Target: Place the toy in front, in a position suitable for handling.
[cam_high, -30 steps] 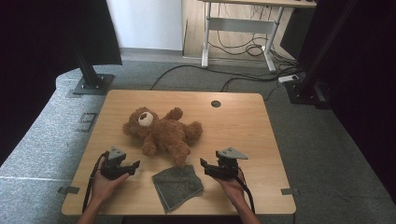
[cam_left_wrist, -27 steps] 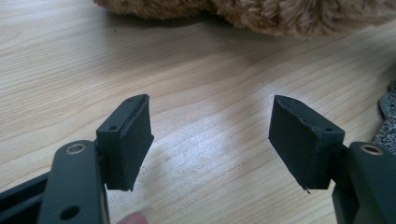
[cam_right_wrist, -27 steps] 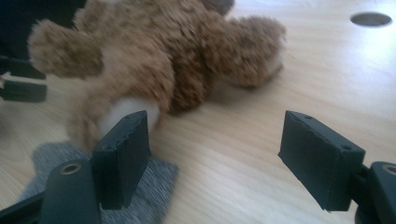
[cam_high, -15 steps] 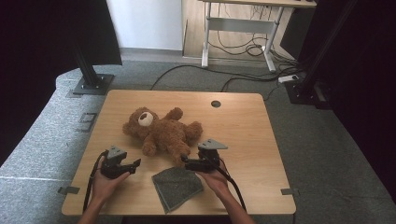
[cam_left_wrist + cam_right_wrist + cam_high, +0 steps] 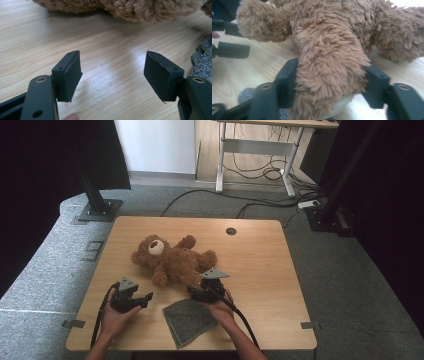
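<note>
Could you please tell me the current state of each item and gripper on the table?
Teddy bear: lying on the table, one leg between the right gripper's pads.
Grey cloth: folded, flat near the front edge, untouched.
Left gripper: open, nothing between the jaws.
Right gripper: jaws have just been closing, pads pressing the bear's leg.
Table: wooden top bearing all of these.

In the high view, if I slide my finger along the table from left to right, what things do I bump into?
Left black two-jaw gripper → folded grey knitted cloth → right black two-jaw gripper, its jaws just closing around the fluffy brown teddy bear's leg.
</note>
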Demonstrator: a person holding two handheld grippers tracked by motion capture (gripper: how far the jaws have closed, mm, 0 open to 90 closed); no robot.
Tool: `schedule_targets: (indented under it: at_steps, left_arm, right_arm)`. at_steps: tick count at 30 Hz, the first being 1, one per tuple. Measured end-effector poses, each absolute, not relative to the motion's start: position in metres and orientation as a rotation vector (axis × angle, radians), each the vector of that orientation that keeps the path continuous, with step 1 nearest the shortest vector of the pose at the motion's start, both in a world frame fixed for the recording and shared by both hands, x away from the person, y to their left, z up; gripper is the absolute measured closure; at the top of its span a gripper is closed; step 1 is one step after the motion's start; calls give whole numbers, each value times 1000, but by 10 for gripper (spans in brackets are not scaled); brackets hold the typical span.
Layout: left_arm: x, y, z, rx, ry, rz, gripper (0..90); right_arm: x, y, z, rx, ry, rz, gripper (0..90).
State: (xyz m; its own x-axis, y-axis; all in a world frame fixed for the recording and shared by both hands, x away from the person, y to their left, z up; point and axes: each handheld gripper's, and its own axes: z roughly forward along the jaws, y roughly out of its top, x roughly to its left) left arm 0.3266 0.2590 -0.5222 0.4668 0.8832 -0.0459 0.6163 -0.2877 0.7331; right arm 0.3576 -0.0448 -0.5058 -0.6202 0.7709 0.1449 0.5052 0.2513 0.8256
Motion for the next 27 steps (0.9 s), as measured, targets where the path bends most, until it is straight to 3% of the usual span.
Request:
schedule_targets:
  at_steps: [4, 10, 27]
  left_arm:
    - [327, 259, -522, 2018, 1245, 490, 297]
    - [326, 258, -523, 2034, 1238, 497, 297]
    - [325, 254, -526, 2064, 1231, 501, 295]
  right_arm:
    - [361, -47, -510, 1198, 2270, 1282, 538]
    - [363, -48, -512, 1207, 2265, 1271, 639]
    - [371, -74, -513, 1248, 2139, 1208, 738]
